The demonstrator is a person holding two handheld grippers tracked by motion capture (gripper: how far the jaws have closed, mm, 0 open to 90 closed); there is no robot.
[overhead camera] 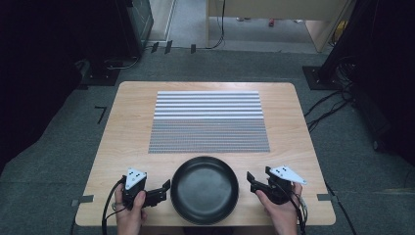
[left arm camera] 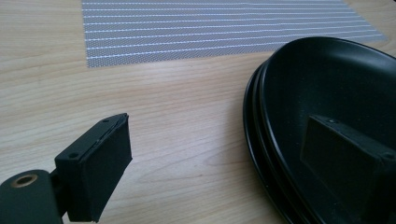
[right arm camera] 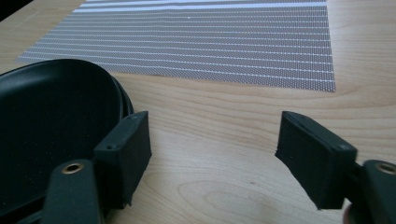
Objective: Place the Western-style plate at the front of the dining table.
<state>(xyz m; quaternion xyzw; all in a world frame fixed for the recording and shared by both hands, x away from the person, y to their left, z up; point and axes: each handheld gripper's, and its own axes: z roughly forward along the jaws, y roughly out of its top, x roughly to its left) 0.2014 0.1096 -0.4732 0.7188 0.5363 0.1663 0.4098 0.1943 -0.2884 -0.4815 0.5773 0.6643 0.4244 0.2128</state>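
A shallow black bowl [overhead camera: 204, 189] sits near the front edge of the wooden table [overhead camera: 132, 103]; its edge shows two or three stacked rims [left arm camera: 261, 154]. My left gripper [overhead camera: 165, 189] is just left of the bowl and open. In the left gripper view the left gripper [left arm camera: 224, 163] has one jaw over the bare wood and the other over the bowl's inside, with the rim between them. My right gripper [overhead camera: 252, 180] is open at the bowl's right side. In the right gripper view the right gripper [right arm camera: 217, 156] has one jaw beside the bowl [right arm camera: 51, 116] and the other over wood.
A grey and white striped placemat [overhead camera: 209, 121] lies flat across the middle of the table, just beyond the bowl. Grey carpet surrounds the table, with cables [overhead camera: 325, 105] and dark stands on the floor to the right and at the back left.
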